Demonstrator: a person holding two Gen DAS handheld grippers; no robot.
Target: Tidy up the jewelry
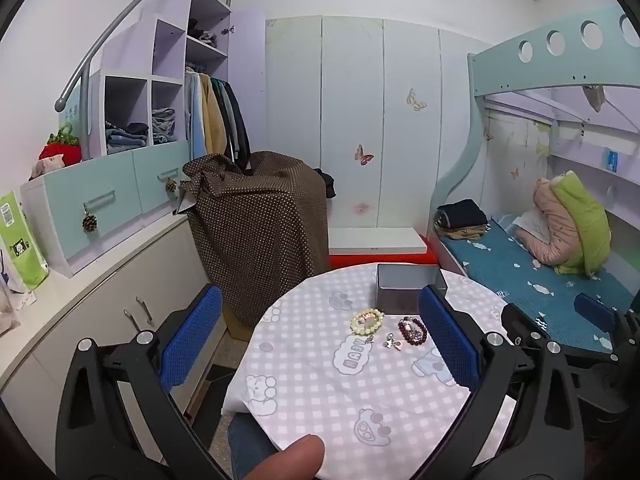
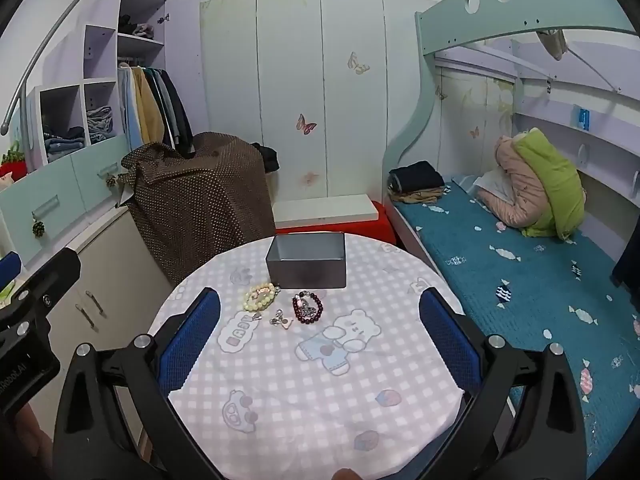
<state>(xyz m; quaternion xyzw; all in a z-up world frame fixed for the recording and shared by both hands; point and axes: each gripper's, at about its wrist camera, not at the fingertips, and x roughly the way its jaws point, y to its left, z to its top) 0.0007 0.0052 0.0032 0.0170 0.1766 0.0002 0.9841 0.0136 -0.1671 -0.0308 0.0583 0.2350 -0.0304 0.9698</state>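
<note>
Jaws of both the left gripper point(image 1: 320, 336) and right gripper point(image 2: 320, 334) stand wide apart, empty, poised short of the tin box point(image 2: 306, 266). Just before that box on the bench point(image 2: 320, 420) lie a pale bracelet point(image 2: 259, 297), a dark bracelet point(image 2: 307, 307) and small charms point(image 2: 281, 320), apparently awaiting loading. Each gripper tilts slightly downward toward them.
</note>
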